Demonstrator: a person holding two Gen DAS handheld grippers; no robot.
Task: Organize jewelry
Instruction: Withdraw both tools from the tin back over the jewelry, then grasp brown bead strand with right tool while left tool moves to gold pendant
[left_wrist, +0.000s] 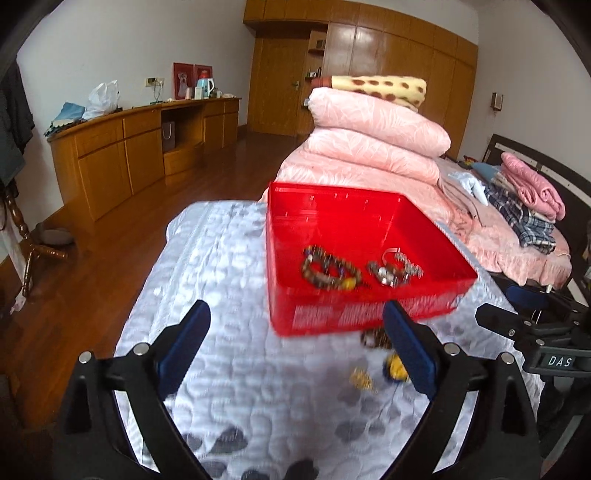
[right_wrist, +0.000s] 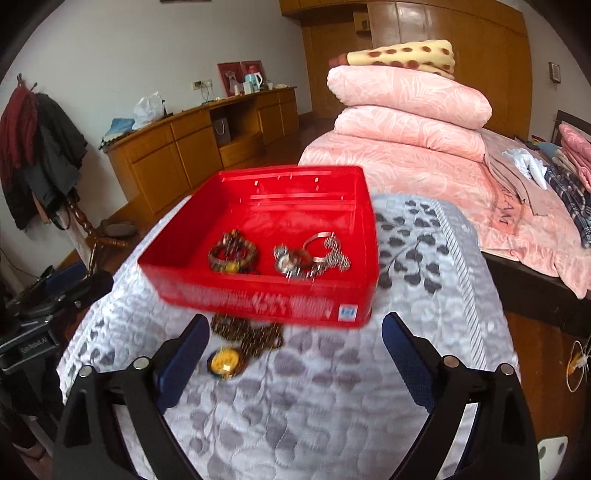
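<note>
Right wrist view: red box (right_wrist: 280, 236) on the quilted cover (right_wrist: 332, 406), jewelry inside.
Both the right gripper (right_wrist: 295, 354) and left gripper (left_wrist: 295, 343) stand spread, empty; a beaded necklace (right_wrist: 247, 338) lies near the box.

Red tray (left_wrist: 369, 218) with bracelets (left_wrist: 328, 271) on quilted cloth (left_wrist: 229, 266), blurred, perhaps beaded jewelry (left_wrist: 373, 338) beside wide-spread fingers (left_wrist: 184, 347).
</note>
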